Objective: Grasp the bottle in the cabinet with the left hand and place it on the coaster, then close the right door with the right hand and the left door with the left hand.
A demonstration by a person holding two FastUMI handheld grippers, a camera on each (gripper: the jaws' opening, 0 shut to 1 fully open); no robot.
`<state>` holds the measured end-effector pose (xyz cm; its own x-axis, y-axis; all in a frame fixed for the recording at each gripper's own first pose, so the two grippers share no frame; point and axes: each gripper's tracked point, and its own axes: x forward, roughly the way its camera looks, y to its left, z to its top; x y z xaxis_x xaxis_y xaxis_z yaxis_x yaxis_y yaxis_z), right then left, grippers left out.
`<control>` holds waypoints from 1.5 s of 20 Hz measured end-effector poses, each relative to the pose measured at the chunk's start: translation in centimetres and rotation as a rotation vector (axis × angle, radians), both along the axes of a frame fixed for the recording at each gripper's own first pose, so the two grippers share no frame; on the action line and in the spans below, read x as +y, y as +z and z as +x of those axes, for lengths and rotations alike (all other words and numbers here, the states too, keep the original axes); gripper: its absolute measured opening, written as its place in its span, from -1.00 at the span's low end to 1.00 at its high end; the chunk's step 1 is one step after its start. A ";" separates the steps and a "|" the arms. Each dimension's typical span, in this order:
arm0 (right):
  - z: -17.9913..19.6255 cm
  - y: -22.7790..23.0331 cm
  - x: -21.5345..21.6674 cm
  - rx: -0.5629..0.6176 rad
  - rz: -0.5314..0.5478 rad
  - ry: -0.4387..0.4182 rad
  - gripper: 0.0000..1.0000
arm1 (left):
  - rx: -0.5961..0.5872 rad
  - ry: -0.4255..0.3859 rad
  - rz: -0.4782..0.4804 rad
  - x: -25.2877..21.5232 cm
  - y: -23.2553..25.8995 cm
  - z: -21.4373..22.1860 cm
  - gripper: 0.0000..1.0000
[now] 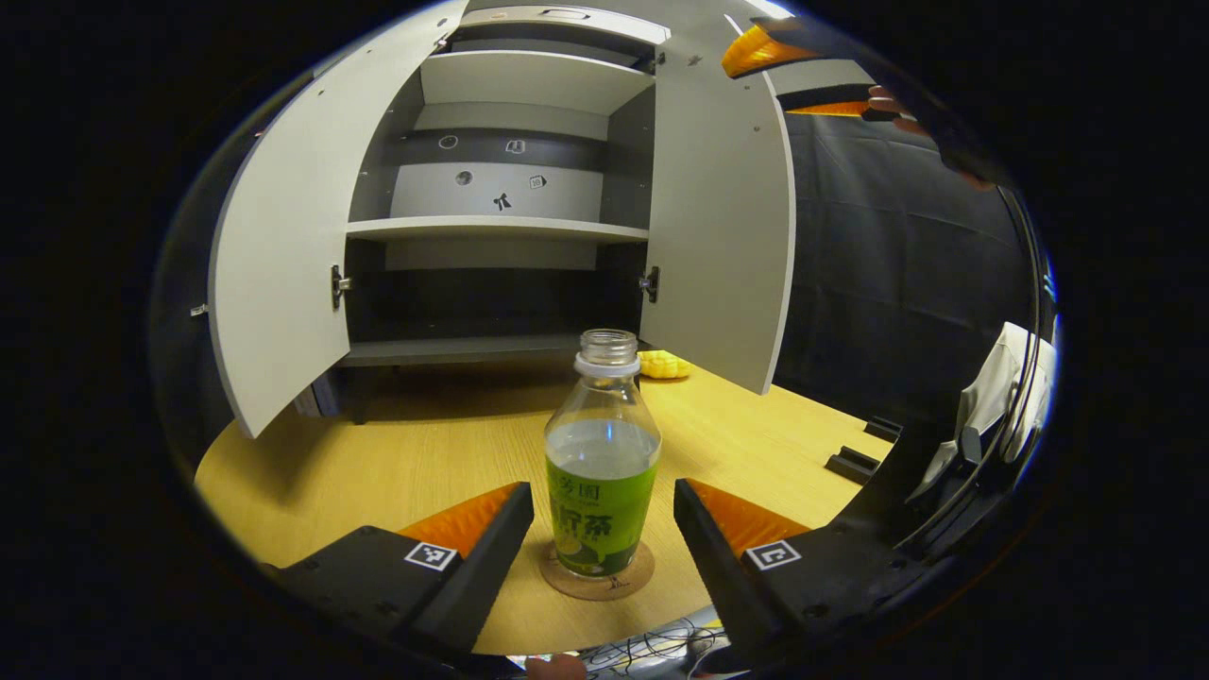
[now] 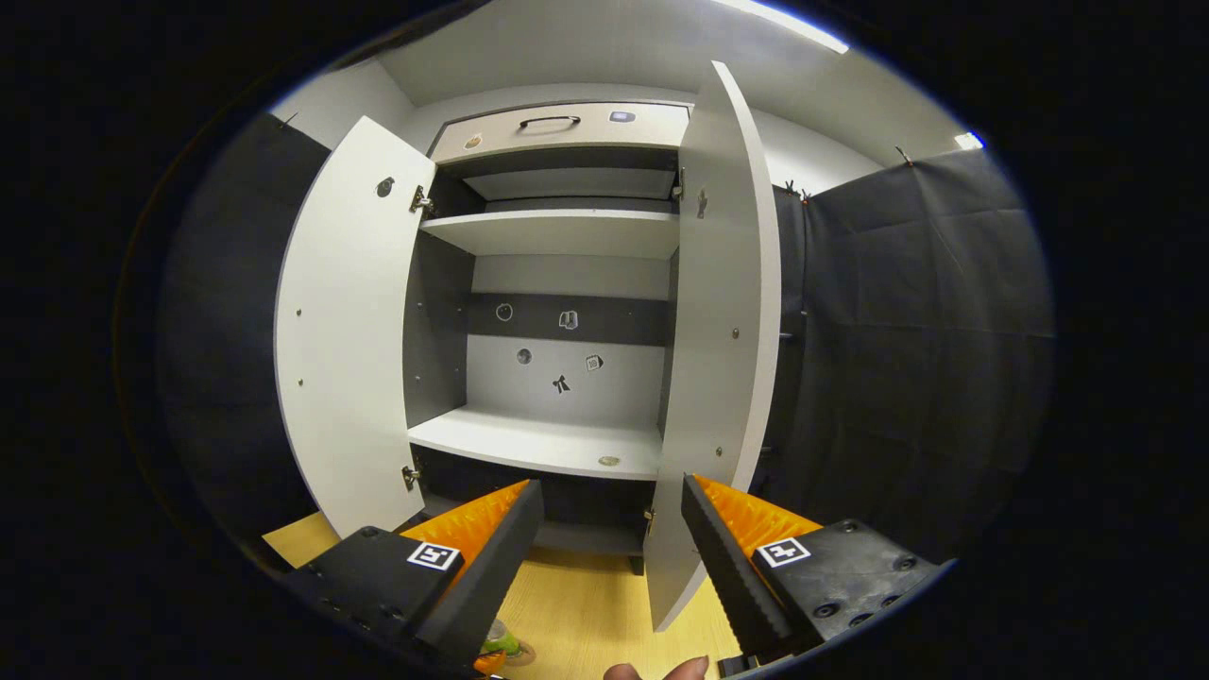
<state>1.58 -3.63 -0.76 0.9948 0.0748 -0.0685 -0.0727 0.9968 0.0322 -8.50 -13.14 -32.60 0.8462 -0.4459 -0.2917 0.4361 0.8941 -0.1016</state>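
A clear bottle (image 1: 603, 453) with a green label and no cap stands upright on a round cork coaster (image 1: 597, 578) on the wooden table. My left gripper (image 1: 603, 524) is open, a finger on each side of the bottle with gaps between. The cabinet (image 1: 510, 189) stands behind with both doors open: left door (image 1: 283, 246), right door (image 1: 723, 236). My right gripper (image 2: 612, 538) is open and empty, raised in front of the right door's edge (image 2: 723, 359). It also shows at the top right of the left gripper view, right gripper (image 1: 803, 71).
A yellow object (image 1: 664, 365) lies on the table (image 1: 397, 463) near the cabinet's foot. The shelves (image 2: 548, 439) hold nothing large. Black cloth walls (image 2: 907, 359) close the right side. Cables and a white cloth (image 1: 992, 397) hang at the right.
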 end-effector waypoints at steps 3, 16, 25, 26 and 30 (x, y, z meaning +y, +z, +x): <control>-0.5 1.0 -1.9 -0.028 0.021 -0.016 0.96 | -0.022 0.055 -0.022 1.8 3.5 -0.9 0.91; 1.9 2.2 -15.6 -0.009 0.030 -0.195 0.95 | -0.234 0.374 -0.095 12.2 23.1 1.0 0.91; 8.2 3.4 -18.1 -0.025 0.062 -0.216 0.95 | -0.254 0.418 -0.063 13.4 26.7 2.6 0.89; 8.2 3.4 -18.0 -0.022 0.070 -0.209 0.92 | -0.238 0.416 -0.055 13.5 26.3 2.7 0.89; 7.9 3.3 -17.2 -0.021 0.099 -0.206 0.94 | -0.218 0.428 -0.028 14.4 25.7 2.6 0.89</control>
